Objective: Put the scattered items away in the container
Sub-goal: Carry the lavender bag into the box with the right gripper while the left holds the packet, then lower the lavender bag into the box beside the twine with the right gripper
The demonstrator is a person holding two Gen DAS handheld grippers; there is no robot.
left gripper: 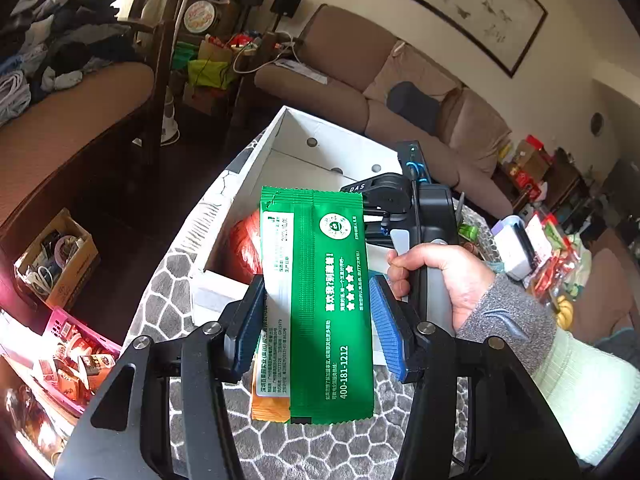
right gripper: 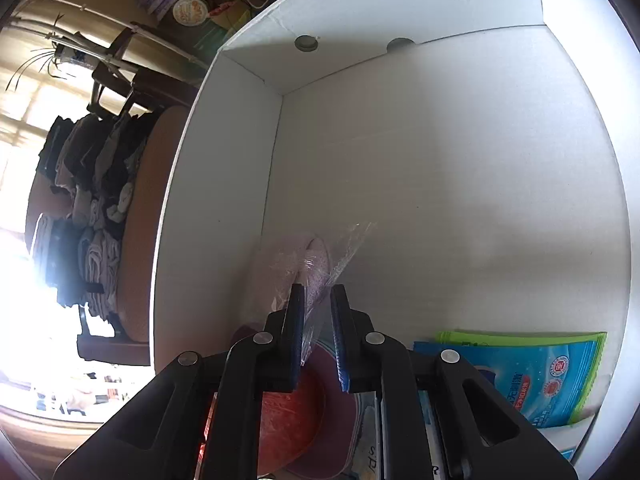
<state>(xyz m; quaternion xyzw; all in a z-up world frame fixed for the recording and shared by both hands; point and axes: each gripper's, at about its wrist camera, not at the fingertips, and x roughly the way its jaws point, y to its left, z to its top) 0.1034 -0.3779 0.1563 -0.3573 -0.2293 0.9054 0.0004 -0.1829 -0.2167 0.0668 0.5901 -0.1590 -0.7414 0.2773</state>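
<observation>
Blue-padded fingers [left gripper: 386, 322] of the left gripper [left gripper: 318, 322] fill the foreground of the left wrist view, closed on a green sachet [left gripper: 328, 304] with an orange one [left gripper: 270, 402] tucked behind it; the pair hang upright just short of the white cardboard box [left gripper: 288, 128], near its closest wall, probably waiting for room over the opening. That room is taken by the right gripper [right gripper: 318, 328], gripped in a hand [left gripper: 436, 276] beside the box and reaching down inside it. Its jaws stand narrow, only a slit apart, with a clear plastic packet of pale pinkish contents [right gripper: 316, 264] between the pads; the film looks loose, so the packet seems close to being let go against the box's left wall, though I cannot tell whether the pads press on it. Already inside the box, a red packet [right gripper: 292, 420] lies beneath the gripper and a blue-and-green sachet [right gripper: 532, 376] rests at the right wall.
</observation>
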